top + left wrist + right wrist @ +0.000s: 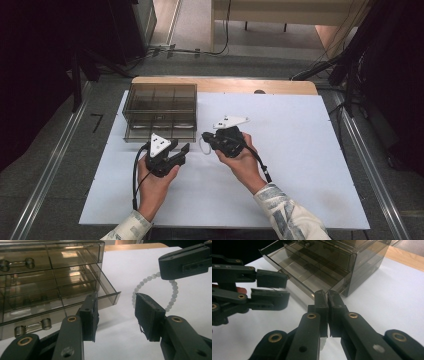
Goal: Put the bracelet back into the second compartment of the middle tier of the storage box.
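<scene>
A smoky see-through drawer cabinet [160,102] stands at the back left of the white sheet, its bottom drawer [110,296] pulled out toward me. My right gripper [206,136] is shut on a loop of pale beads, a bracelet [140,285], just right of the open drawer. The bracelet [204,146] dangles under the jaw tips. My left gripper [117,315] is open in front of the drawer with nothing between its pads, and it points toward the bracelet. In the right gripper view my own jaws [328,312] are pressed together, and the left gripper [279,289] is at the left.
The white sheet [300,150] covers a wooden table whose far edge [225,84] shows behind the cabinet. The cabinet's upper drawers [50,262] are closed, with clear bar handles. Dark stands and cables surround the table on the floor.
</scene>
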A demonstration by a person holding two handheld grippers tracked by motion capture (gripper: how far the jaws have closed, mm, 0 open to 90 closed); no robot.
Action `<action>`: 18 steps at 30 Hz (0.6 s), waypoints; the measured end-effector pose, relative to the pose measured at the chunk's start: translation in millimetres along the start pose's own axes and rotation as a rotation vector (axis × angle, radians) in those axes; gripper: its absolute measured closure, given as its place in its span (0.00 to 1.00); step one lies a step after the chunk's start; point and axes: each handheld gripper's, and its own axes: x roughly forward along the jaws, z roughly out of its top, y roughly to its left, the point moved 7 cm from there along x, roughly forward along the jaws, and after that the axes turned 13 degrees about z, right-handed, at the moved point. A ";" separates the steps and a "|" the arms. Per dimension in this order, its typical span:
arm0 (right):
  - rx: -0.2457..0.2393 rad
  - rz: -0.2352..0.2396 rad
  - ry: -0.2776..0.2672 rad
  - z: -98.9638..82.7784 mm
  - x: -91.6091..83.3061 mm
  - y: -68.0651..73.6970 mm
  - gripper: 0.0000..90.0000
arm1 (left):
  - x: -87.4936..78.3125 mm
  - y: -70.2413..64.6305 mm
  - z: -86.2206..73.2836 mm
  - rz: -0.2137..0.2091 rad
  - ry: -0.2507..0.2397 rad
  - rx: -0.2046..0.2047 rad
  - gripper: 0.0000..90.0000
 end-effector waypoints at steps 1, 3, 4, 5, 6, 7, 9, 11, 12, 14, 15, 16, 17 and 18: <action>0.000 0.004 -0.002 0.6 0.3 0.8 0.94 | 0.7 -0.8 -0.3 -0.004 0.001 0.003 0.61; -0.003 0.011 -0.002 1.7 1.1 2.8 0.94 | 2.2 -2.4 -1.1 -0.009 0.009 0.007 0.61; -0.005 0.017 -0.003 2.1 1.8 4.0 0.94 | 2.9 -3.4 -1.5 -0.013 0.011 0.006 0.61; -0.011 0.020 -0.003 2.6 2.3 5.0 0.94 | 3.8 -3.8 -1.9 -0.013 0.014 0.009 0.62; -0.014 0.024 -0.003 2.8 2.7 6.1 0.94 | 4.7 -4.6 -2.1 -0.017 0.015 0.006 0.62; -0.013 0.032 -0.005 3.0 3.3 7.4 0.94 | 5.6 -5.3 -2.1 -0.020 0.015 0.005 0.62; -0.019 0.042 -0.006 3.5 4.1 9.8 0.94 | 7.5 -6.5 -2.3 -0.024 0.017 0.009 0.63; -0.028 0.053 -0.007 4.2 4.5 12.1 0.94 | 10.0 -7.9 -3.2 -0.031 0.024 0.012 0.63; -0.029 0.056 -0.009 4.7 4.5 13.1 0.94 | 11.2 -8.7 -3.8 -0.035 0.027 0.014 0.63; -0.035 0.062 -0.011 5.5 4.2 14.7 0.94 | 12.8 -10.1 -4.7 -0.040 0.030 0.022 0.64; -0.038 0.067 -0.011 6.0 3.9 15.5 0.94 | 13.7 -10.4 -4.8 -0.039 0.029 0.025 0.64; -0.040 0.072 -0.011 6.2 3.7 16.6 0.94 | 14.3 -10.6 -4.9 -0.041 0.030 0.027 0.64; -0.040 0.074 -0.010 6.2 3.5 17.4 0.94 | 15.0 -10.8 -5.0 -0.043 0.030 0.027 0.65; -0.044 0.077 -0.011 6.2 3.4 17.8 0.94 | 15.7 -10.7 -5.1 -0.044 0.029 0.028 0.66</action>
